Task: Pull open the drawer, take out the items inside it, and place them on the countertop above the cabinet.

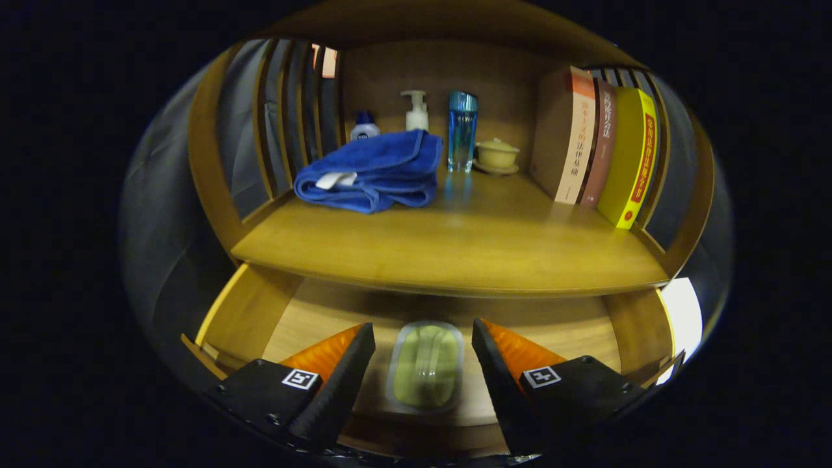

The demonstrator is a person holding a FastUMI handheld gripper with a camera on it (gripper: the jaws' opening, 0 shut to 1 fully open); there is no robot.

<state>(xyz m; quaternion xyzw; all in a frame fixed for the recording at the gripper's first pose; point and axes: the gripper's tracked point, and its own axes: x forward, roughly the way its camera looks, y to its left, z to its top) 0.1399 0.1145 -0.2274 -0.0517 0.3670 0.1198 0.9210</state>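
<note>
Here the drawer [448, 318] stands pulled out beneath the countertop [455, 247], and 1 item lies on its floor: a pale green oblong thing in clear wrapping or a clear case [426, 366] (what it is exactly I cannot tell). It sits directly between the 2 fingers of the gripper [424, 354], about midway across the gap, with bare drawer floor showing on either side of it. The fingers are spread wide and neither one touches it.

The relation that matters is the item's long axis: it runs away from the camera, along the line of the fingers, so the fingers flank its 2 long sides and would close across its narrow width. That looks like a favourable line-up; judging from this, the gripper needs only to come down and squeeze, with no twist of the wrist.

The lift afterwards looks tighter. The front lip of the countertop overhangs the back part of the drawer, so the item would probably have to come up and back toward the person before going forward onto the top. There, open wood lies ahead of the blue towel [374, 170] and the books [601, 146].
</note>
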